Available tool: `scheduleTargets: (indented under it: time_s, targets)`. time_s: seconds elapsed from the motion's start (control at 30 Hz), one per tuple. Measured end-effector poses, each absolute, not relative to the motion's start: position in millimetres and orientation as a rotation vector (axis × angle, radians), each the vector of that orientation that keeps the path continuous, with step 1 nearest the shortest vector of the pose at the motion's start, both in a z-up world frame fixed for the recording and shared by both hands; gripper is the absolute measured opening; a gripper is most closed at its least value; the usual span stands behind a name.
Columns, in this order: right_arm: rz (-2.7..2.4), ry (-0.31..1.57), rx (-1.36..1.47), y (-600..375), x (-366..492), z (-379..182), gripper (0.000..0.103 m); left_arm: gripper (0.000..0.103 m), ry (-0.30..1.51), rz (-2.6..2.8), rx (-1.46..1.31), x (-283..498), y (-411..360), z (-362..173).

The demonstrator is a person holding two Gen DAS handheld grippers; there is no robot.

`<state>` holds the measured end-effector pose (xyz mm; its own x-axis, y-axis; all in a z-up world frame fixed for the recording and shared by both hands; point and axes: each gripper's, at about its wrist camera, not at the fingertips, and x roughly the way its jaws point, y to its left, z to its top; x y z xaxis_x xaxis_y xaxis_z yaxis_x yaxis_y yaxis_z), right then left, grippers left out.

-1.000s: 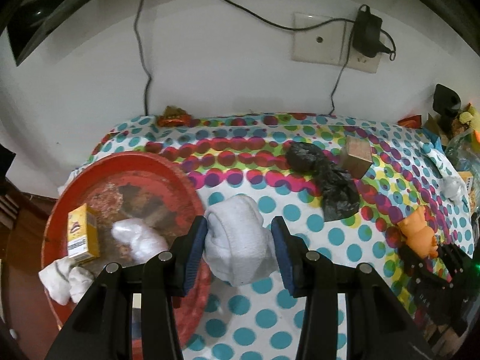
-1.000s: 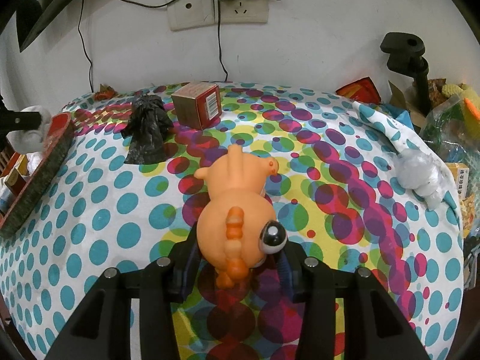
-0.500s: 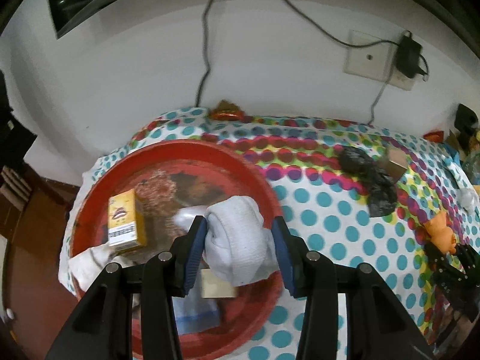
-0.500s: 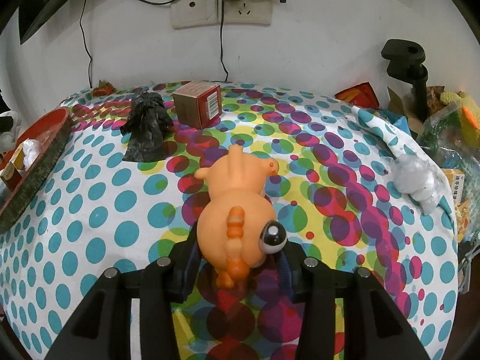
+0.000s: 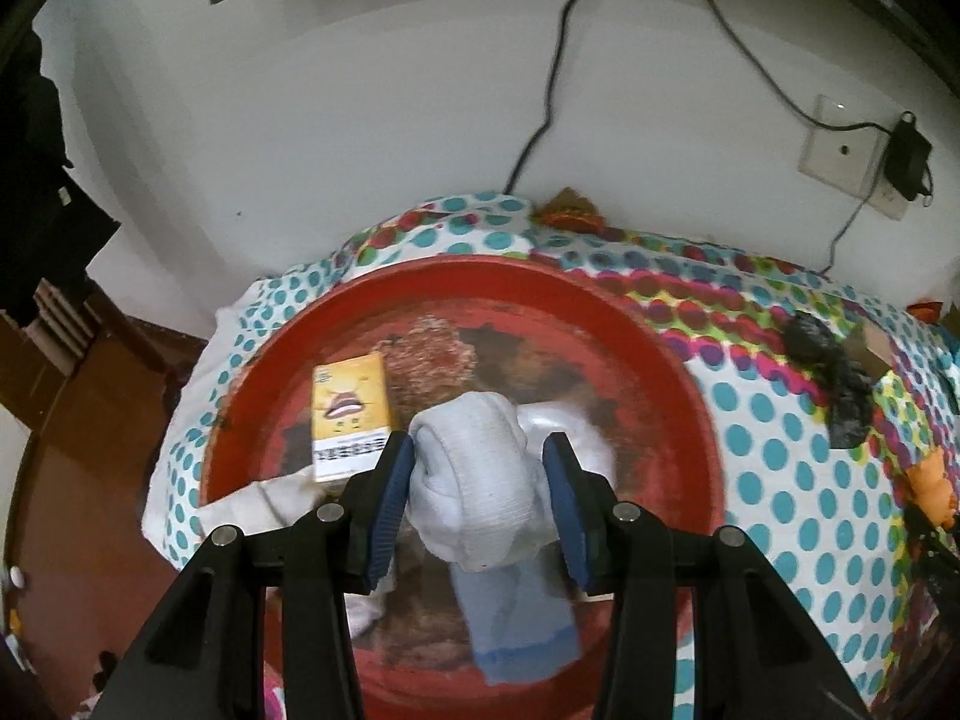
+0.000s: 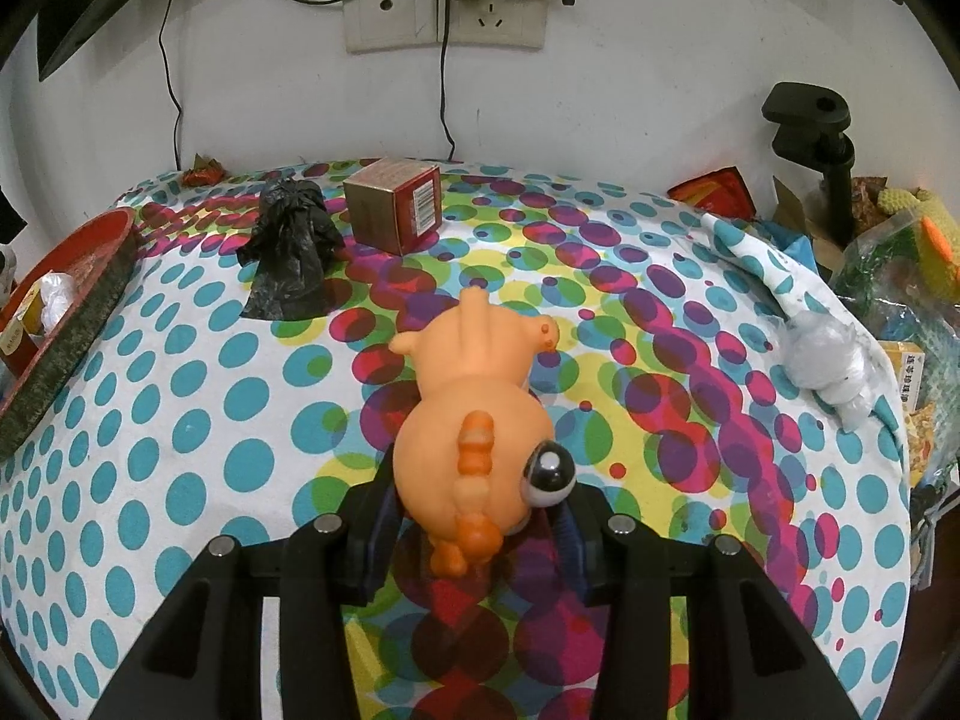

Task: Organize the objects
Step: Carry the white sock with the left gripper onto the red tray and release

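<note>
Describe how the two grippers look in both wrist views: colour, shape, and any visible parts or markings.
The left gripper and right gripper look alike. Each has a black, angular plastic frame with open cut-outs, branching forward into two fingers. Round silver screw heads sit at the joints. The inner face of each finger carries a dark blue ribbed pad. No cables, markings, hands or sleeves are visible.

The rolled white sock point(image 5: 474, 480) hides the middle of the red tray point(image 5: 672, 360) and most of a white crumpled thing at its 2 o'clock. The yellow box point(image 5: 351, 414) print is too small to read. In the right wrist view the tray is cut off at 9 o'clock, and the orange toy point(image 6: 480, 420) covers the pads point(image 6: 384, 516).
</note>
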<state>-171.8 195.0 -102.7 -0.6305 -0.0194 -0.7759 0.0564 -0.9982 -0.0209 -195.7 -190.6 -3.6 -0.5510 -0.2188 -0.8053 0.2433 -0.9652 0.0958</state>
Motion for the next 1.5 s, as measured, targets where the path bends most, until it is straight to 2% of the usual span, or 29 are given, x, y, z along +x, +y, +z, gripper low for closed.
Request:
scheduleTargets:
  time_s: [0.47, 1.17, 1.37, 1.5]
  targets:
    - [-2.805, 0.098, 1.336, 192.9, -172.2, -103.0, 0.045, 0.042, 0.123, -2.48, 1.368, -194.4, -235.2, -34.8]
    - [-2.814, 0.128, 1.341, 189.4, -172.1, -102.9, 0.045, 0.046, 0.092, -2.486, 1.385, -195.5, -237.4, -53.0]
    - [-2.814, 0.131, 1.341, 188.6, -172.3, -102.8, 0.045, 0.062, 0.068, -2.5, 1.366, -192.8, -234.9, -50.3]
    - [-2.814, 0.131, 1.342, 188.0, -172.3, -102.7, 0.045, 0.065, 0.067, -2.506, 1.36, -191.0, -235.5, -47.3]
